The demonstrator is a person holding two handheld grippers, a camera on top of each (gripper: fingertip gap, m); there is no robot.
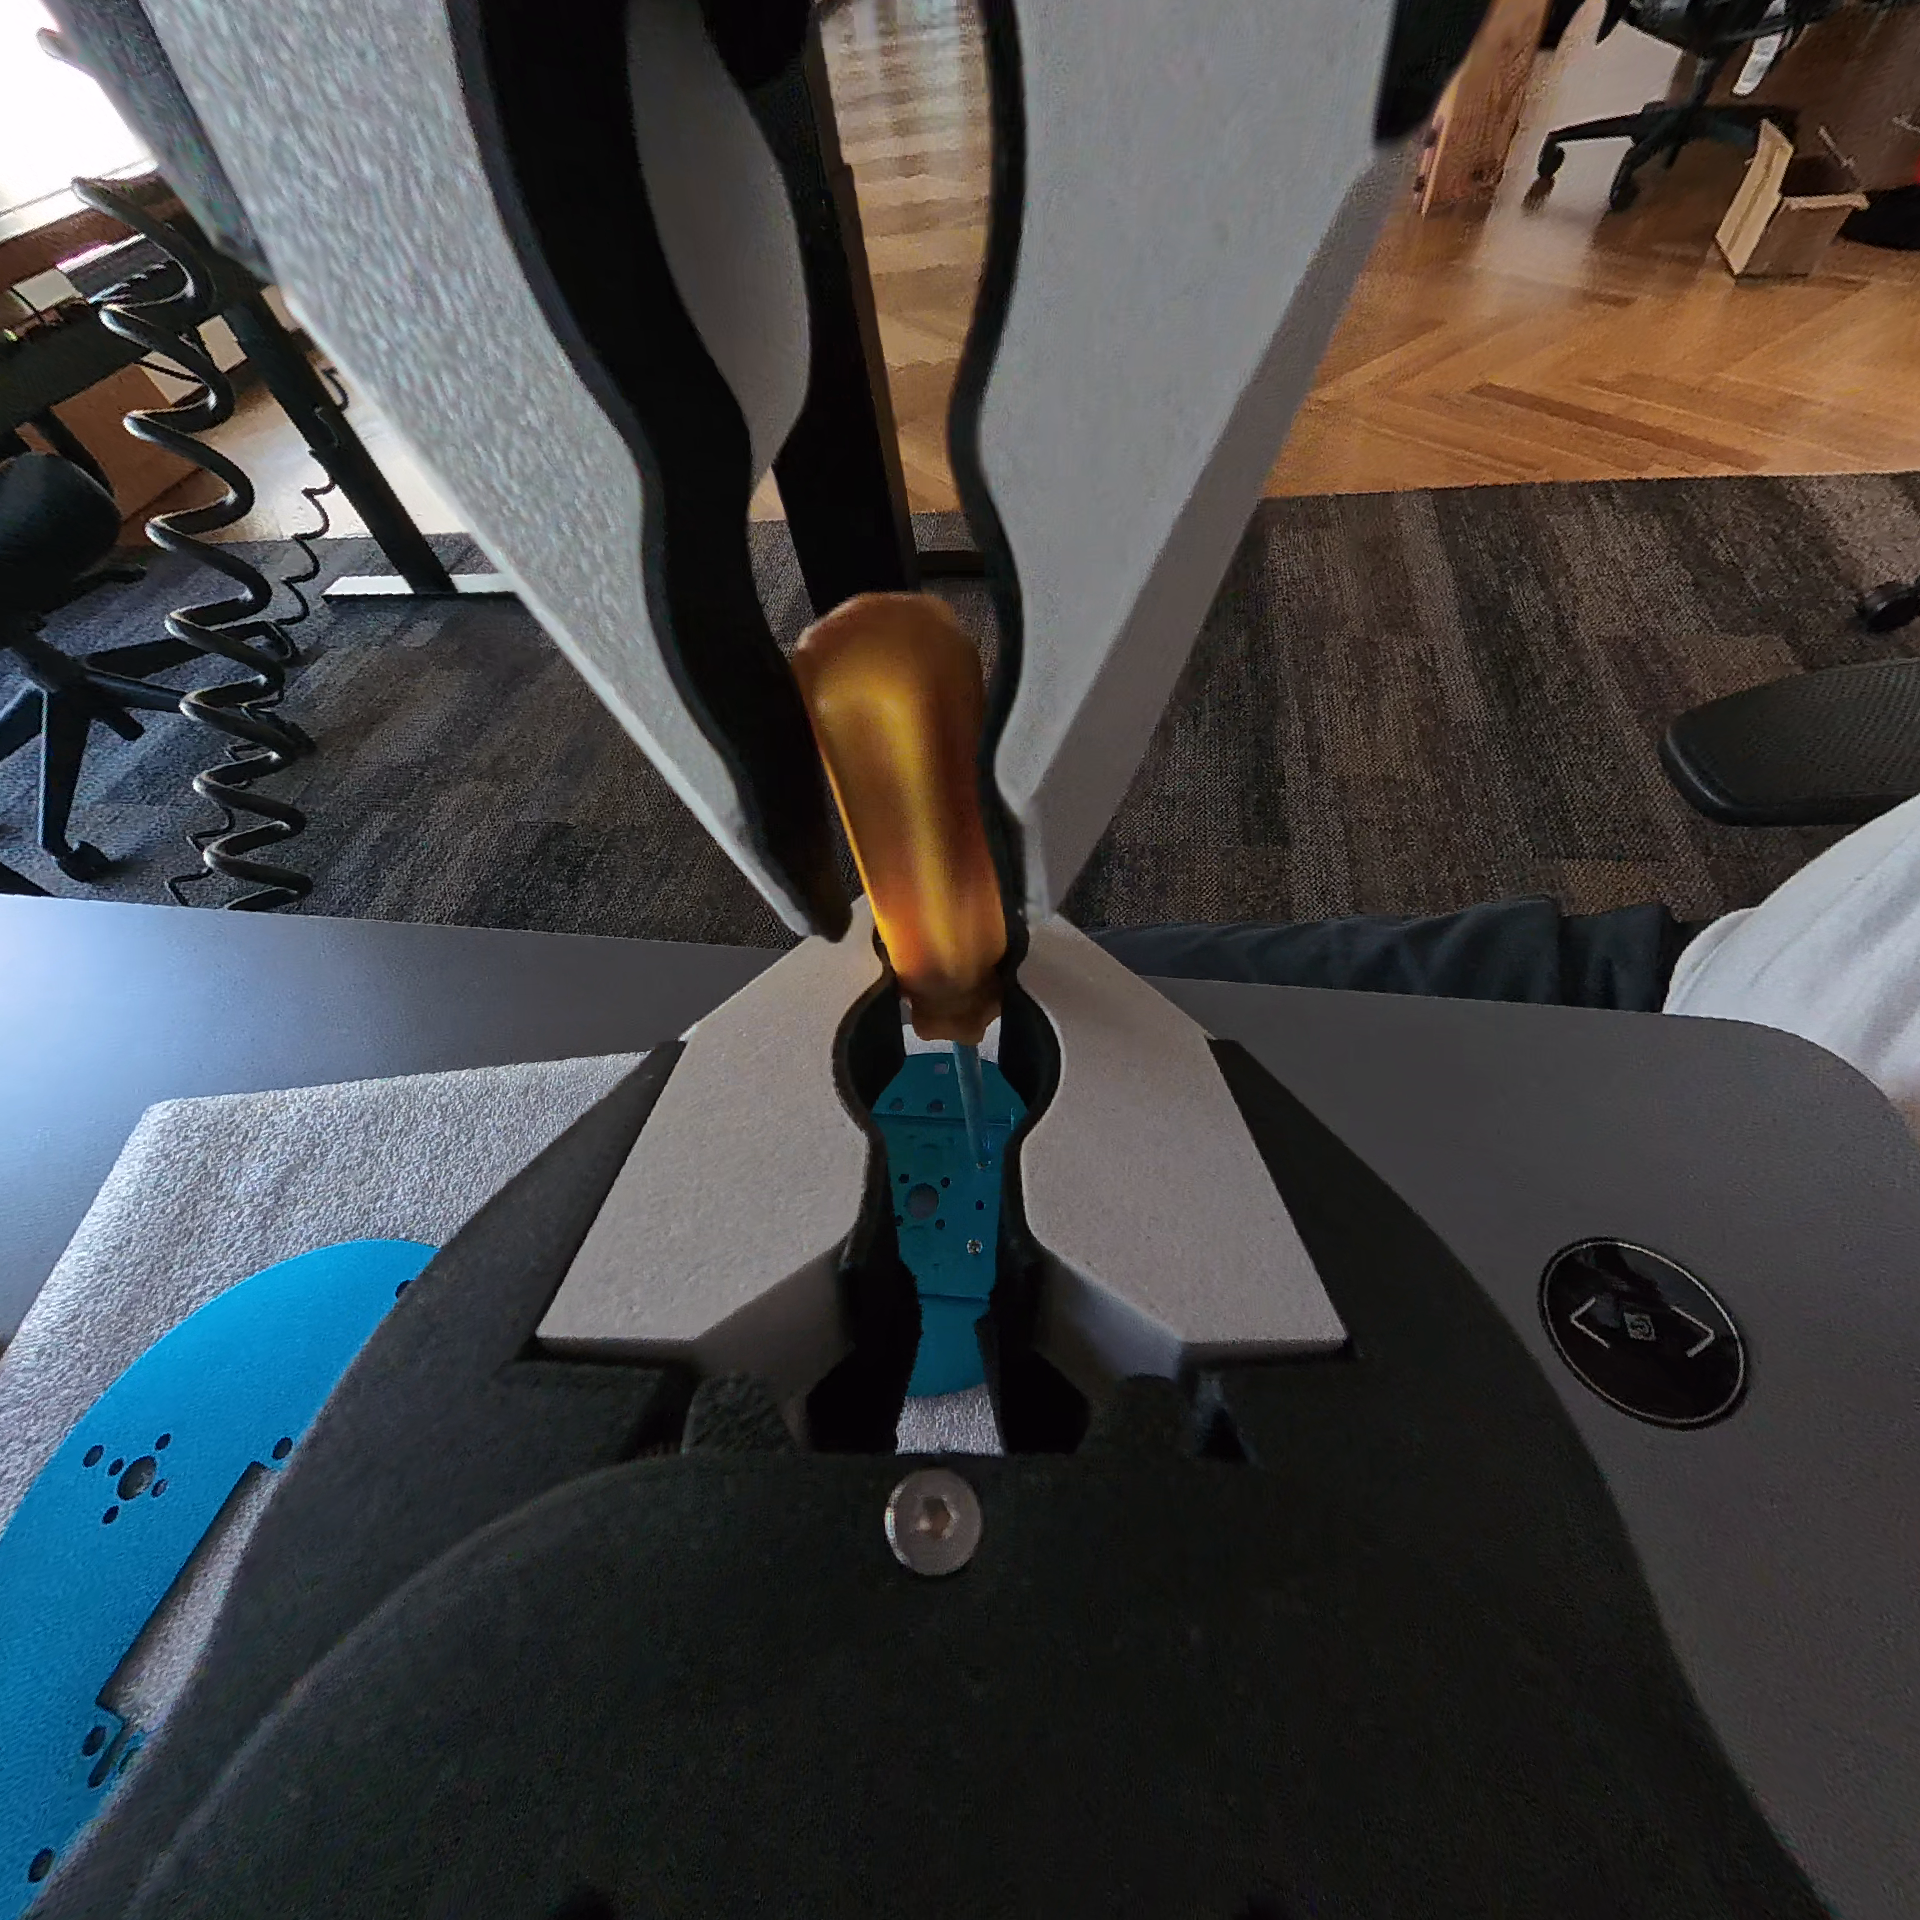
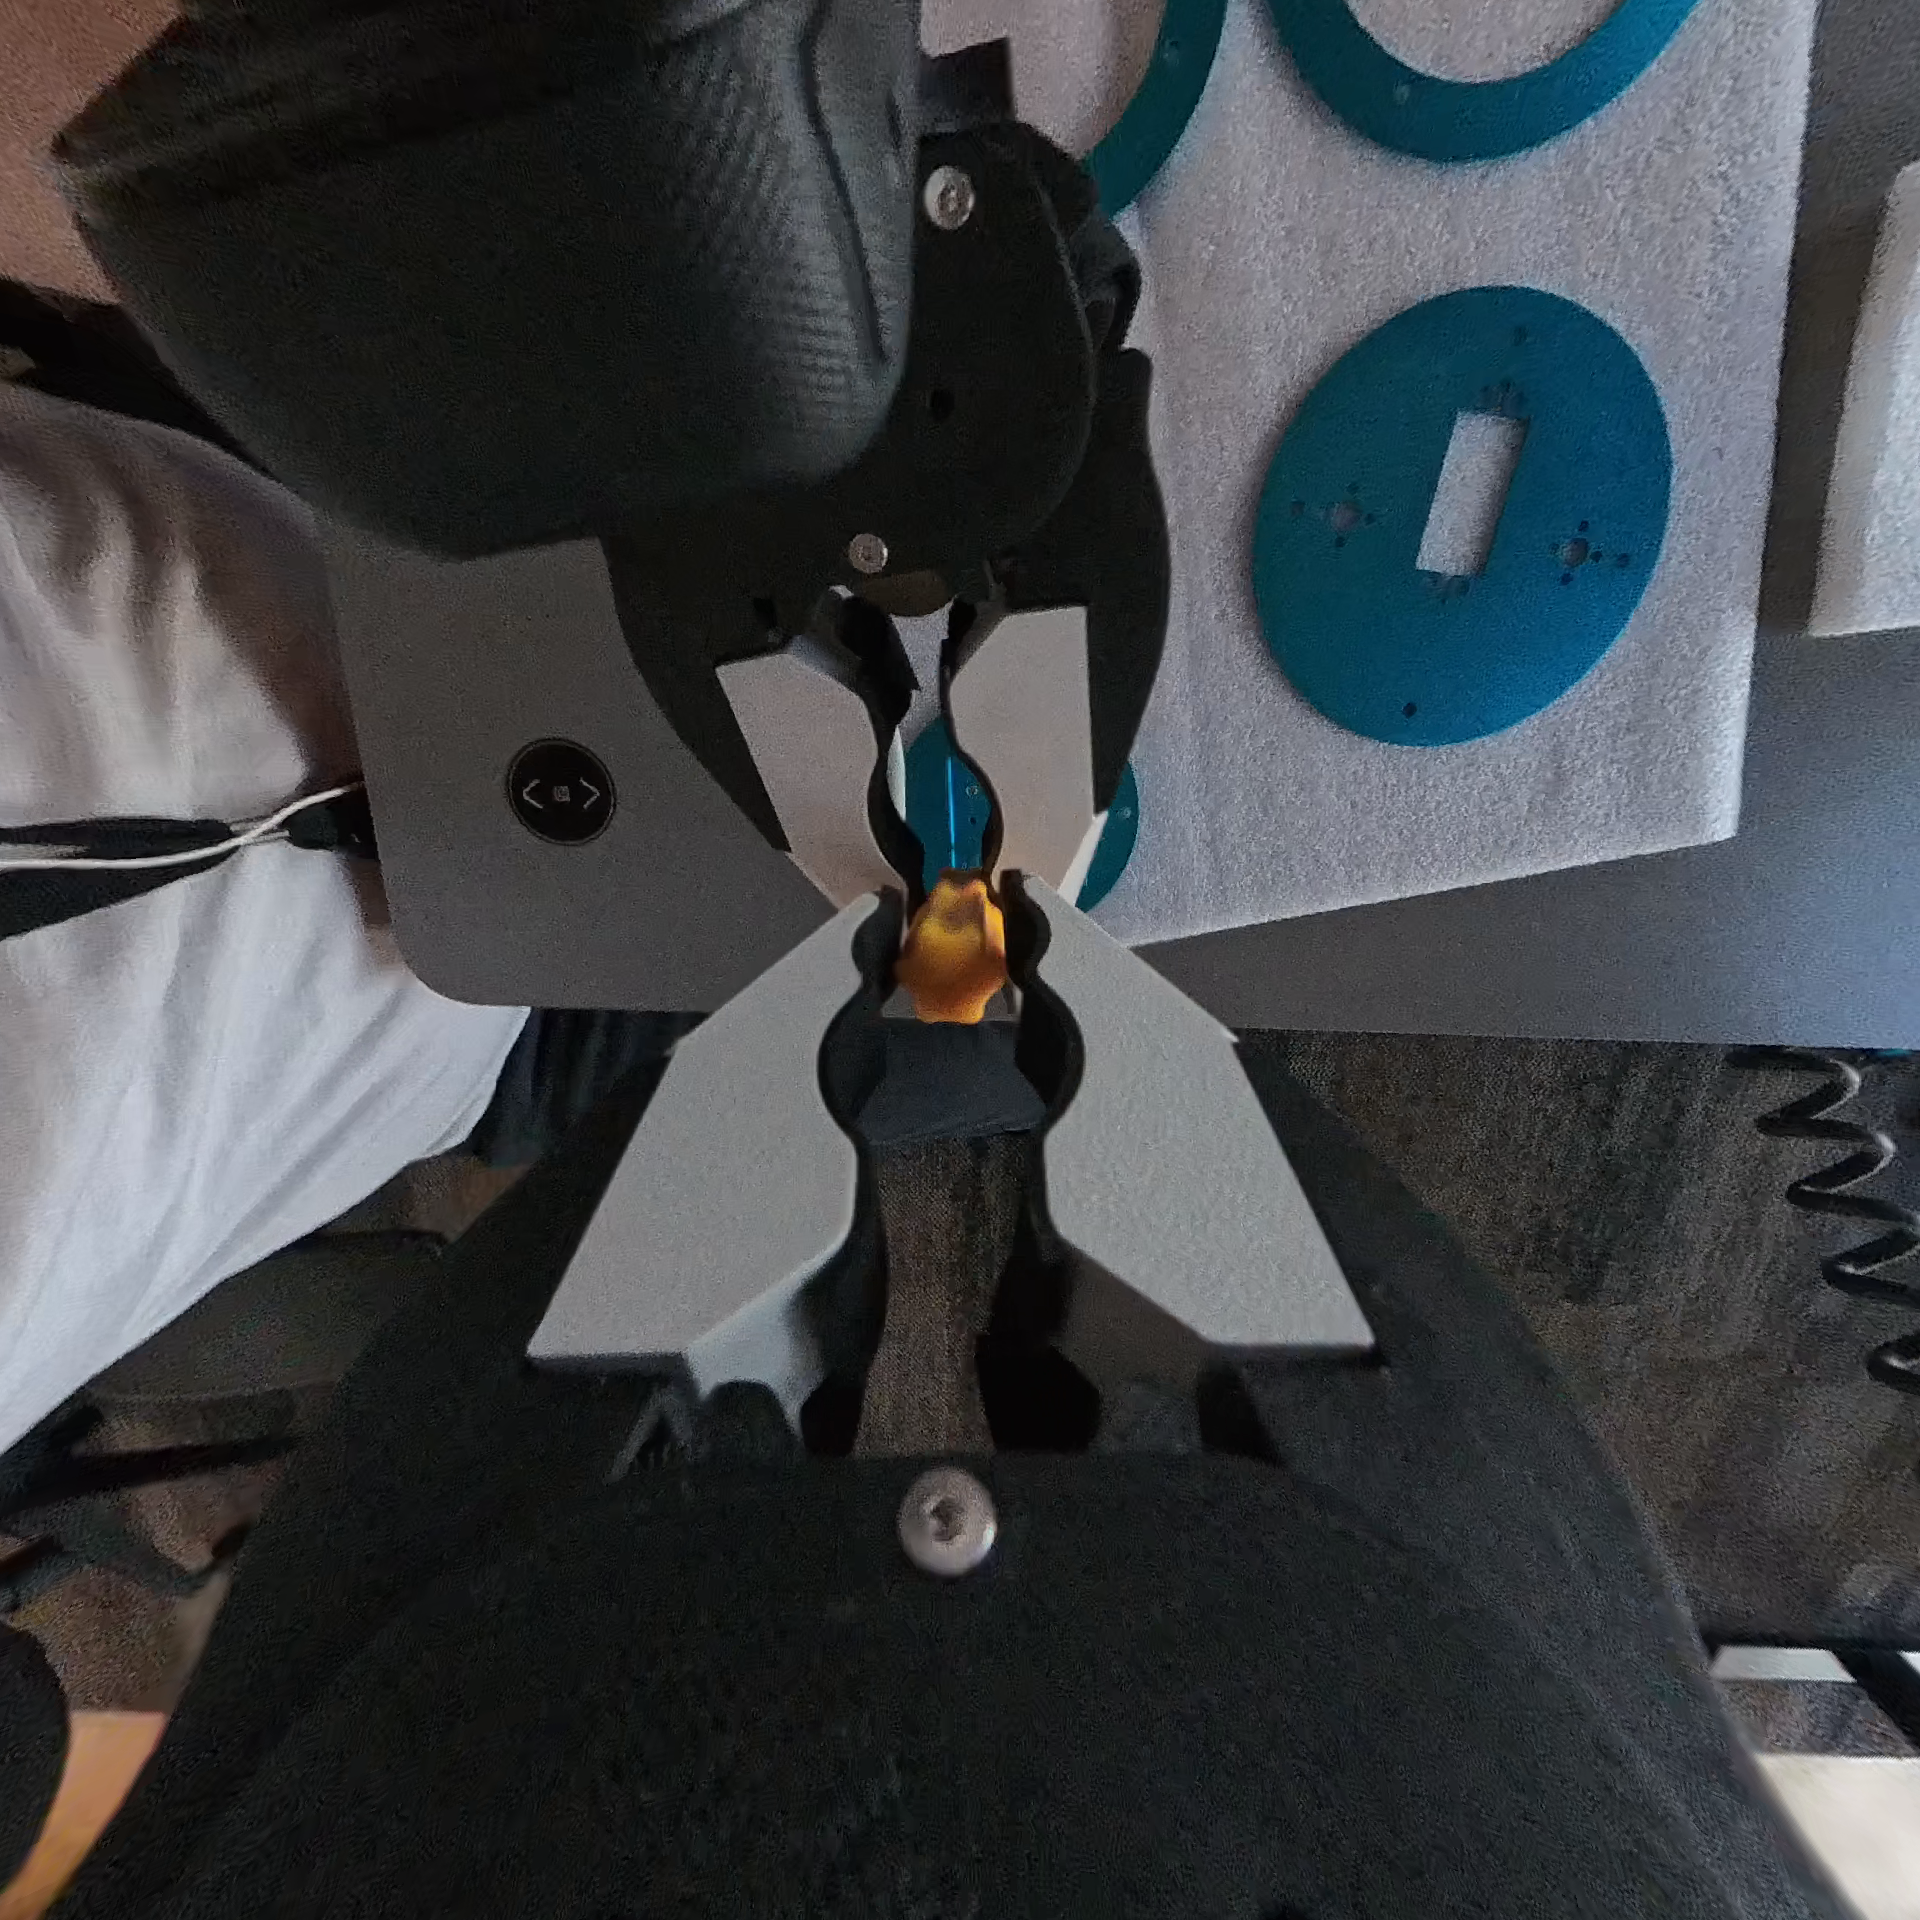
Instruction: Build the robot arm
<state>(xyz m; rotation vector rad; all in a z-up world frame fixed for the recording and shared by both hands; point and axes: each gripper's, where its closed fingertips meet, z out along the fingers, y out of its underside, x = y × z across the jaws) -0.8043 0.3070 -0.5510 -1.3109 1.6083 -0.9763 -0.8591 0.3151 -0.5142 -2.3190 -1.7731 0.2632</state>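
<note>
Grey desk (image 1: 1455, 1195) near its rounded corner, white foam sheet (image 2: 1351, 727) on top, carpet beyond the edge. Right gripper (image 2: 951, 951) is clamped on the amber-handled screwdriver (image 1: 909, 810); left gripper (image 1: 940, 1174) pinches a blue perforated bracket (image 1: 940, 1195) tight. Round black desk button (image 1: 1640, 1332) shows only arrow symbols.

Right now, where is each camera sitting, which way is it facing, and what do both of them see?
Left wrist view: on the left claw, low over the table, facing across its edge toward the carpet; the claw clamps a blue bracket.
Right wrist view: on the right claw, above, facing down at the foam sheet; a gloved hand holding the left claw shows.
Both share the amber screwdriver, gripped by the right claw, and the bracket.
</note>
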